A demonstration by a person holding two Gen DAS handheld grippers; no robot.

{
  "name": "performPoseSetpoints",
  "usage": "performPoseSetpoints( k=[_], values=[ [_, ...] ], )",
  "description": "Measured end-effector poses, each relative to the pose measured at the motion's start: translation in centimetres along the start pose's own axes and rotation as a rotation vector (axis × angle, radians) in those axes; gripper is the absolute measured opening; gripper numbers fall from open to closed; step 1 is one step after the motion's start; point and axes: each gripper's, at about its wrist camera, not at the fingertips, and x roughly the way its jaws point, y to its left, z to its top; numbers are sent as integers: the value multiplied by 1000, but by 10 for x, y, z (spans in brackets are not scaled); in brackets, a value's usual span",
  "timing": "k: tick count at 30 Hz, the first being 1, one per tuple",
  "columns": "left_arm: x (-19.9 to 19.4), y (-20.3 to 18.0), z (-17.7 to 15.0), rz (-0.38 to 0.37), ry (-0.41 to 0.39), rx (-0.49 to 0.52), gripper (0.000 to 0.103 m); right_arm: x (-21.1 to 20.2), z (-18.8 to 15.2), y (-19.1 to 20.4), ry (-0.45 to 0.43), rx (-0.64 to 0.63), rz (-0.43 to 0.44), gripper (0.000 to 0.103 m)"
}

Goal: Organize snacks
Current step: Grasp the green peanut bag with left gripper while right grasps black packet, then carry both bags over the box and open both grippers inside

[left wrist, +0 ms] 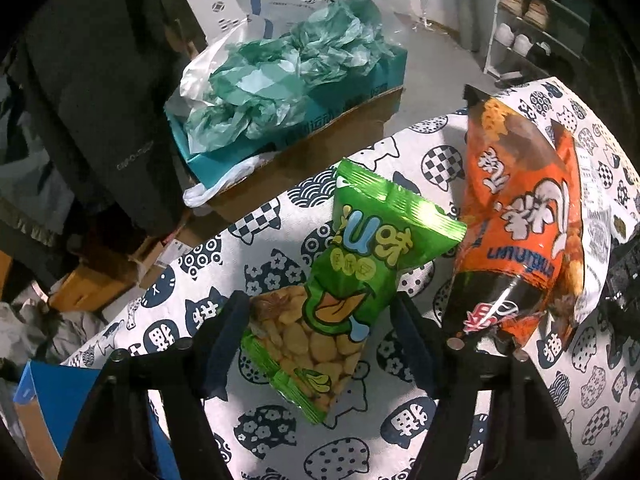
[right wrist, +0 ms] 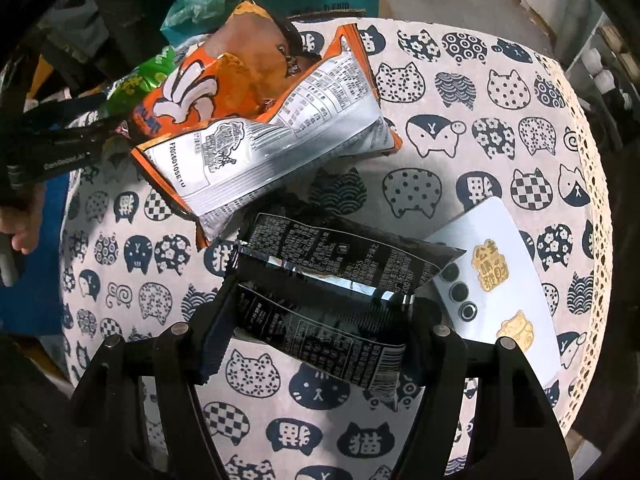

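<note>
Green snack bag point(left wrist: 340, 280) between left gripper point(left wrist: 320, 316) fingers

Your green snack bag point(left wrist: 344, 280) lies sealed beside the orange bag point(left wrist: 516, 216); another orange bag point(right wrist: 276, 136) lies face-down, near the creased black packet point(right wrist: 336, 308).

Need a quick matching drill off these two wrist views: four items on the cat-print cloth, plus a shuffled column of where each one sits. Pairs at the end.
Items
1. green snack bag
2. black snack bag
3. orange snack bag
4. white phone

Places
A. flat on the tablecloth, beside the right gripper, untouched
B. between the jaws of the left gripper
C. between the jaws of the right gripper
D. lying on the cloth between the two grippers, in neither one

Pairs: 1-B, 2-C, 3-D, 4-A
</note>
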Motion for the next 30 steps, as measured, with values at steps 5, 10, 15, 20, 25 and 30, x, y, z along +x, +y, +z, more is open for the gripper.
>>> performPoseSetpoints(
  k=[5,10,15,20,25,30],
  values=[
    [-5,-1,-4,0,11,5,49,0,13,8,-2,-11,1,70],
    [-12,1,-14,-18,35,-28,46,-9,16,19,-9,-31,21,69],
    [-25,8,-31,-18,57,-92,45,-19,8,36,-21,-48,37,69],
    [-44,12,-48,6,61,-131,44,-27,5,54,-42,-68,65,69],
    [-66,11,-65,35,57,-153,44,-41,1,71,-73,-103,82,69],
    [-88,15,-79,46,44,-175,44,-53,1,89,-104,-136,95,69]
  ],
)
